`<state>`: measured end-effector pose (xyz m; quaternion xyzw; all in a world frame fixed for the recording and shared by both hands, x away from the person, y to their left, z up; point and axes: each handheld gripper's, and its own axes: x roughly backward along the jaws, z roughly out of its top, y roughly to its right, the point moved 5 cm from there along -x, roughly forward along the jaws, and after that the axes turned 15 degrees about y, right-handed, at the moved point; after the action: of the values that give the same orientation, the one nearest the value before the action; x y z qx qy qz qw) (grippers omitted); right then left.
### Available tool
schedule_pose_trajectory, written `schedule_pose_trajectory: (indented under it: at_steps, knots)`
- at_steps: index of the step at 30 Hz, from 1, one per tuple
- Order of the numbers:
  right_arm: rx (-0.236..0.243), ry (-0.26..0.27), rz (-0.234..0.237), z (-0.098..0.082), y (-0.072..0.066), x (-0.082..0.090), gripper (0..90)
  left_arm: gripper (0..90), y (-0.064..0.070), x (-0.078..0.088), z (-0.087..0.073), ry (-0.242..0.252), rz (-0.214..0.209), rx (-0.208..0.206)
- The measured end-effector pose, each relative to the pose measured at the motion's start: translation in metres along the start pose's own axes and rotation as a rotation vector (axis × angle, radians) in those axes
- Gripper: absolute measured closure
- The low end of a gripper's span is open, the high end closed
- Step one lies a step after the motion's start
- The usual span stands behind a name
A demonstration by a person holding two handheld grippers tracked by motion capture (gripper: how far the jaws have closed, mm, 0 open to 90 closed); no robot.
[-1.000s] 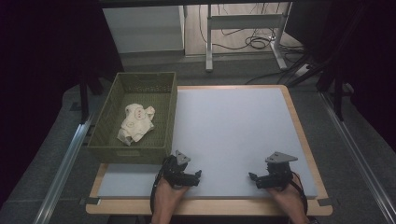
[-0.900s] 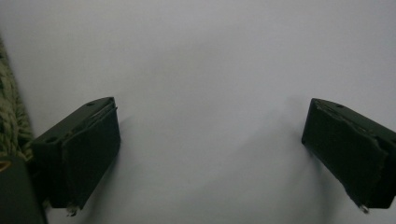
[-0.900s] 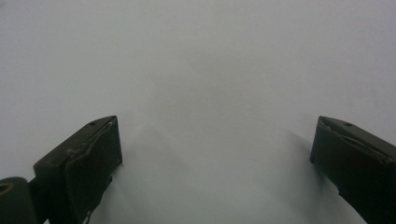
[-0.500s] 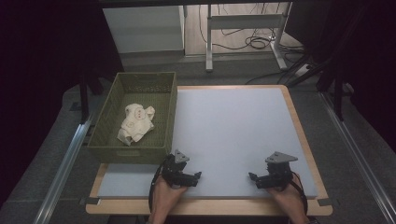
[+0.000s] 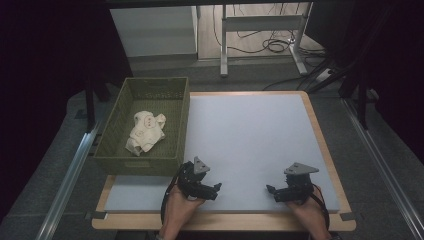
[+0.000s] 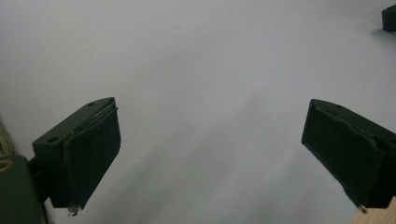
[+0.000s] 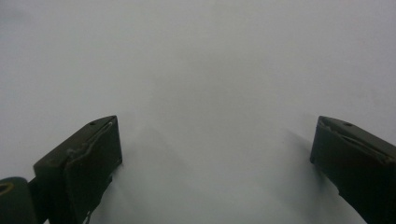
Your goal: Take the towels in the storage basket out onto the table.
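Jaws wide apart, both grippers over white mat (image 5: 250, 135).

Left gripper (image 5: 216, 189) and right gripper (image 5: 270, 190) rest low, jaws spread wide.

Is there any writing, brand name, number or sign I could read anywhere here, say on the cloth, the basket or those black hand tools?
None can be read.
Cream cloth in the green basket: faint reddish round marks, too blurred to tell whether they are letters.
Left gripper: a yellowish mark at the bottom left edge of the left gripper view, cut off and unreadable.
Right gripper and white table mat: no text visible.
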<state>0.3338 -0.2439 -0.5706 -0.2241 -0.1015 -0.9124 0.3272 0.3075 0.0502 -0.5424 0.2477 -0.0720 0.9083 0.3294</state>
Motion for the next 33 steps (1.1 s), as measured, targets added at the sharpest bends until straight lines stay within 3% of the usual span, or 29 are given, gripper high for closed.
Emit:
schedule_pose_trajectory:
  at_steps: [3,16,22,33]
  knots:
    - [0.0,0.0,0.001,0.0,0.0,0.0,2.0,4.3,-0.001,0.002,0.006,0.004,-0.018,0.012]
    - [-0.001,0.0,0.0,0.0,0.0,0.0,2.0,3.8,0.0,0.005,0.036,-0.004,-0.047,-0.043]
    - [-0.003,0.001,0.0,0.0,0.0,0.0,2.0,3.8,-0.005,0.002,0.049,-0.013,-0.071,-0.035]
    - [0.0,0.001,0.001,0.0,0.0,0.0,2.0,3.7,-0.025,0.01,0.079,0.004,-0.071,-0.032]
